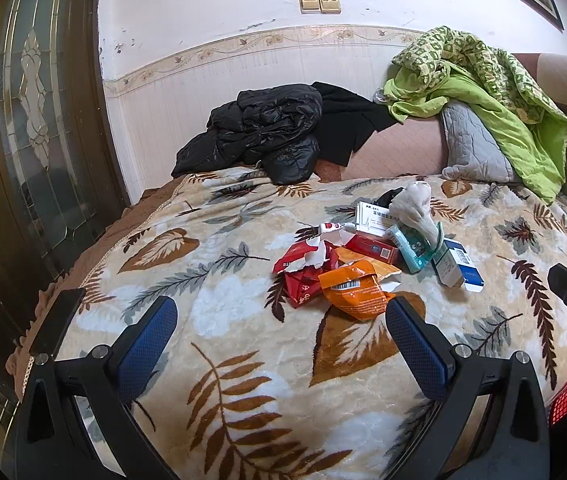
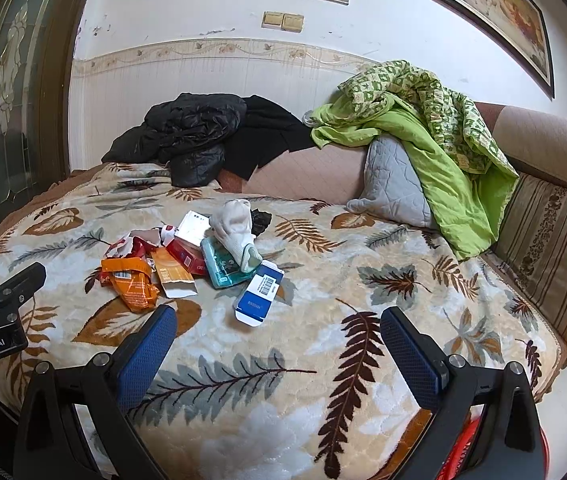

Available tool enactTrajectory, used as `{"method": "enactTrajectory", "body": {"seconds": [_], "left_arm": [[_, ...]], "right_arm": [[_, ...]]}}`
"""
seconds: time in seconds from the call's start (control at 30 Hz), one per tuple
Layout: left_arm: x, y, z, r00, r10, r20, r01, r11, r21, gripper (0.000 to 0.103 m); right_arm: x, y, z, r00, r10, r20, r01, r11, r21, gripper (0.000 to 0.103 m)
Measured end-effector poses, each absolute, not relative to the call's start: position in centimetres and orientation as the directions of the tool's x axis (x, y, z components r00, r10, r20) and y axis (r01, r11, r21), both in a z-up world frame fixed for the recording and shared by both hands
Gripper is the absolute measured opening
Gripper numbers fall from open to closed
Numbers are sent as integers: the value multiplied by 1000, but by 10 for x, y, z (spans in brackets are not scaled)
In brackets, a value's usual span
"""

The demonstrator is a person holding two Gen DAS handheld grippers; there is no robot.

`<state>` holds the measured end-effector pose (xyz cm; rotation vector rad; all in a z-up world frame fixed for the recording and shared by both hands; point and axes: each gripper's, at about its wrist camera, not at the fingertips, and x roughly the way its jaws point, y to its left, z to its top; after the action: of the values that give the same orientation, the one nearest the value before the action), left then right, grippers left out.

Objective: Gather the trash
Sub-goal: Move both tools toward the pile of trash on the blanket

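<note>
Both wrist views looking forward and slightly down over a leaf-print blanket (image 1: 243,392) toward the far wall. Left view sitting left of the trash pile (image 1: 363,260), close by; right view further right, same pile (image 2: 187,264) left of centre. Shared: pile, black jacket (image 2: 187,132), green quilt (image 1: 483,92).

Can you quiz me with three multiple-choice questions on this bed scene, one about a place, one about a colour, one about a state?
1. Where does the white sock lie?
A. on the trash pile
B. on the grey pillow
C. on the floor

2. What colour is the crumpled wrapper nearest the left gripper?
A. green
B. orange
C. purple

3. How does the right gripper stand?
A. shut on a box
B. shut, empty
C. open, empty

Answers: 1 A, it rests atop the boxes; 2 B, it is plainly orange; 3 C, its pads stand wide apart over bare blanket.
</note>
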<state>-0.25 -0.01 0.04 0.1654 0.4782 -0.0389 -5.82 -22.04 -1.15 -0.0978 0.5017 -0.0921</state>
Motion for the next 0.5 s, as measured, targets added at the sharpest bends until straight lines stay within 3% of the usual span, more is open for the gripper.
{"method": "enactTrajectory", "body": {"seconds": [0.5], "left_arm": [[-1, 1, -5, 886, 5, -464, 71, 987, 145, 103]], "right_arm": [[-59, -220, -16, 862, -112, -494, 58, 991, -124, 102]]}}
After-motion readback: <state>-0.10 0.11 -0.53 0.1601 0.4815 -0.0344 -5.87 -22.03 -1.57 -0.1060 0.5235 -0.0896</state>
